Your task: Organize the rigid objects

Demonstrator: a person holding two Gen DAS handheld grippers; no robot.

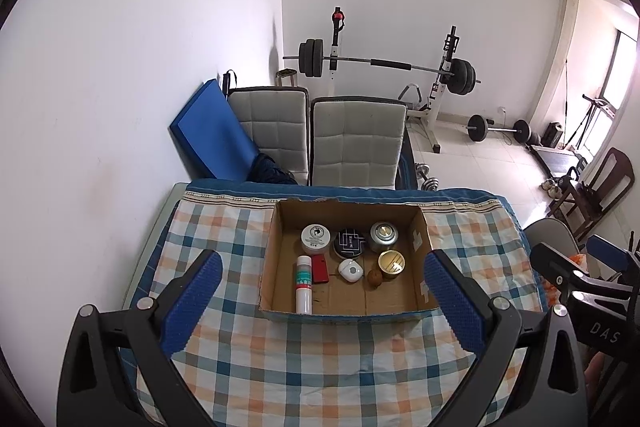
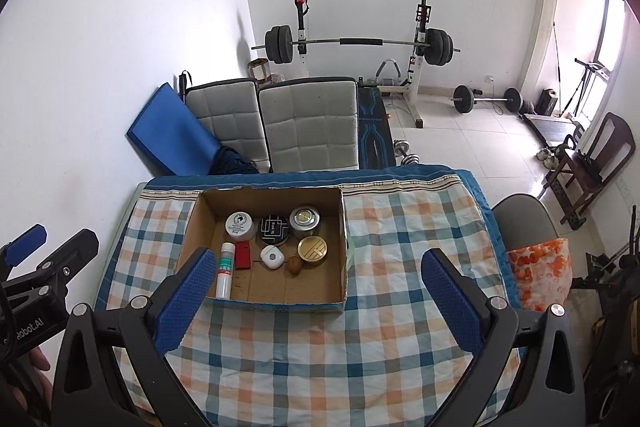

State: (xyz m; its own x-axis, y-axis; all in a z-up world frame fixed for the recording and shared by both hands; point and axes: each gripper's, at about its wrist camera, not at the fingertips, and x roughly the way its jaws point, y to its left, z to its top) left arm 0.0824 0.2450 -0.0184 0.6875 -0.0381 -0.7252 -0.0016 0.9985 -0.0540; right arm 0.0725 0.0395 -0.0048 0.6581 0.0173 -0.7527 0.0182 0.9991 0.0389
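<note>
Cardboard box, open-topped and brown, sits on the checked cloth and holds every item: round tins at its far wall, then a white tube, red block, white case and brown nut nearer. Left gripper and right gripper hover before it, spread, empty. Judged nearly done; withdrawing level avoids nudging it.

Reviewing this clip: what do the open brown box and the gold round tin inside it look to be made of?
The open brown box looks like corrugated cardboard: matte tan walls, a ragged torn rim and pale tape patches. The gold round tin appears to be metal, with a brushed, glossy lid that catches light, though metallised plastic cannot be ruled out.
</note>
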